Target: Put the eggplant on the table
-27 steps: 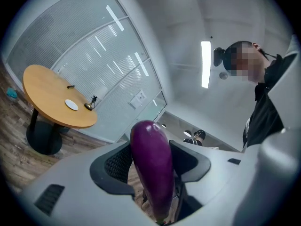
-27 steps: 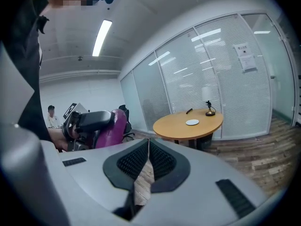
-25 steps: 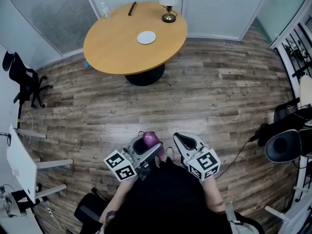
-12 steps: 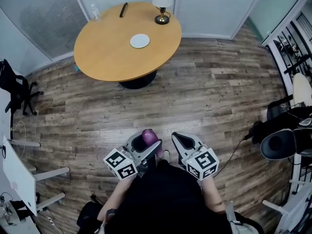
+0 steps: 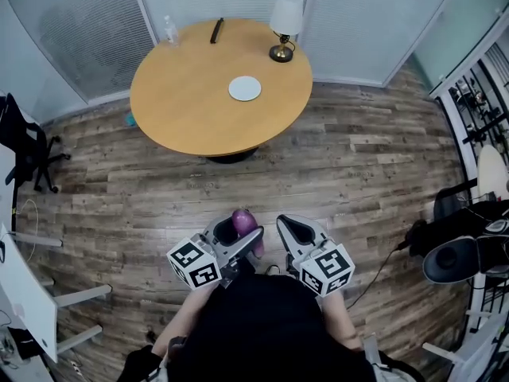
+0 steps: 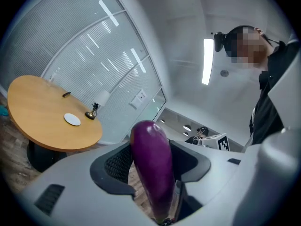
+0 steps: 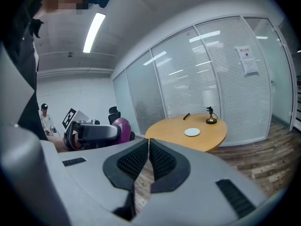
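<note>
Carry eggplant (image 6: 153, 168), clamped in left gripper (image 5: 237, 233), to table (image 5: 191, 102), well apart now. Lower flat beside table's plate (image 5: 244, 88); leave right gripper (image 7: 148, 147) pressed together, empty.

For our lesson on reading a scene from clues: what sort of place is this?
Probably an office meeting room: a round wooden table, glass walls with blinds, and a black office chair on the wood-plank floor.

The left gripper (image 5: 237, 235) is closed on the eggplant (image 6: 153, 168) between its fingers; the right gripper (image 5: 288, 229) is held alongside, fingers pressed together.
</note>
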Demonstrator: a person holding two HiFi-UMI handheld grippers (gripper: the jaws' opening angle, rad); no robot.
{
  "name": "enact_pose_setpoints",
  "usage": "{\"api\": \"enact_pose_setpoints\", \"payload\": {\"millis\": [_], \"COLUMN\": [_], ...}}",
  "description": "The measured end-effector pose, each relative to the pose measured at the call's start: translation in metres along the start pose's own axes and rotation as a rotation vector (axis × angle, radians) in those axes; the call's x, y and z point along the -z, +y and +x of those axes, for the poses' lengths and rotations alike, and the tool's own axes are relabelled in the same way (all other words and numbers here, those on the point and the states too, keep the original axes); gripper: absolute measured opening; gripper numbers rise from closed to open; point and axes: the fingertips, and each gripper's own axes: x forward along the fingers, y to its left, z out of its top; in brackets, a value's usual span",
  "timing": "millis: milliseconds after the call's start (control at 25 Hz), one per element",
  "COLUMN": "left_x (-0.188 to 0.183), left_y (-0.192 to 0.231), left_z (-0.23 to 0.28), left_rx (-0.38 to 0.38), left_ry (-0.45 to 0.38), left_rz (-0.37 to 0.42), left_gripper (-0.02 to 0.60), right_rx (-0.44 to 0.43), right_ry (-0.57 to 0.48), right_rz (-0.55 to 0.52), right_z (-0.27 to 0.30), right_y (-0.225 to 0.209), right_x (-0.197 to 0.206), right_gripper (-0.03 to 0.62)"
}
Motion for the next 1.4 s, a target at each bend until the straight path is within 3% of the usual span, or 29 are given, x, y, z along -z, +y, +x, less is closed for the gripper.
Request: {"api": "enact_pose_setpoints", "payload": {"millis": [440, 720, 1040, 1400], "left_x": [-0.031, -0.035, -0.033, -0.059], "left_y": [0.049, 0.071, 0.075, 0.083], "left_z": [-0.018, -0.011, 0.033, 0.121], "left_rx": [0.028, 0.051, 0.027, -0.050], "left_ry": [-0.018, 0.001, 0.023, -0.033], "left_rz": [0.009, -0.019, -0.014, -0.019], "left_gripper": [0.253, 0.253, 0.252, 0.252], "right_rx": [0.025, 0.068, 0.032, -0.080], "right_ry": [0.023, 0.022, 0.040, 0.023], "right_rz": [-0.005, 0.051, 0.092, 0.036], "right_z": [0.065, 0.078, 0.079, 0.099], "right_y": [0.013, 0.010, -0.036, -0.131], "right_x": [-0.014, -0.011, -0.006, -0.055], "right_gripper": [0.020, 0.020, 0.020, 0.020]}}
